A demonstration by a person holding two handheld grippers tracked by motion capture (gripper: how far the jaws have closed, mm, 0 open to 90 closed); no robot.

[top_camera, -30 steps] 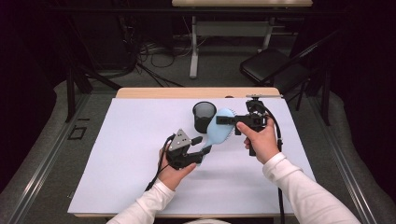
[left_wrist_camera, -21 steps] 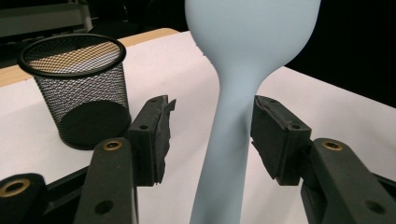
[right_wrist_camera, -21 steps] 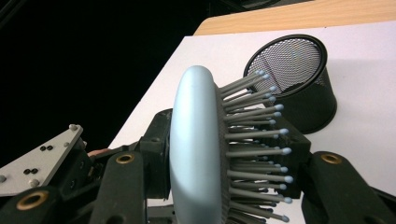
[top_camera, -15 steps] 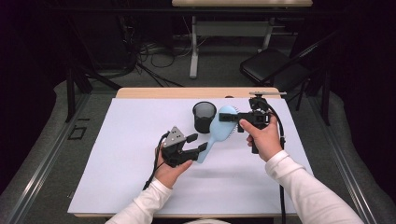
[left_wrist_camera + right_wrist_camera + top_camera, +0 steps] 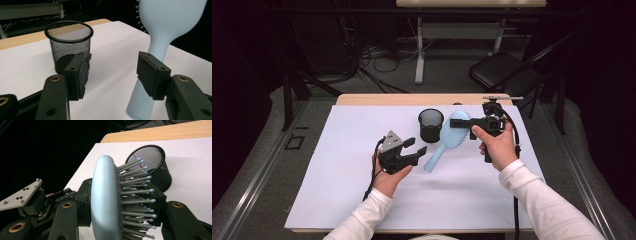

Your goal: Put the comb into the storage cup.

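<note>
— Where did the brush point(image 5: 447, 137) sit when you paused?

— Off the table point(image 5: 337, 200), hung slantwise. My right gripper point(image 5: 460, 123) was clamped across its head, one jaw on the smooth back, the other in the bristles point(image 5: 135, 195). The handle ran down from there toward seven o'clock.

— And your left gripper point(image 5: 418, 146)?

— Nearest me, and nearer the handle than anything else. It was let go, nothing between its jaws, which had just been spreading. The handle end lay just at my three o'clock, beside the right pad point(image 5: 152, 75), not touching.

— So the long axis?

— One o'clock to seven, head far, handle near. I judged the next move hung on that slant.

— And beyond?

— The cup point(image 5: 431, 125) stood upright at my left gripper's one o'clock, just left of the head, mouth open.
</note>
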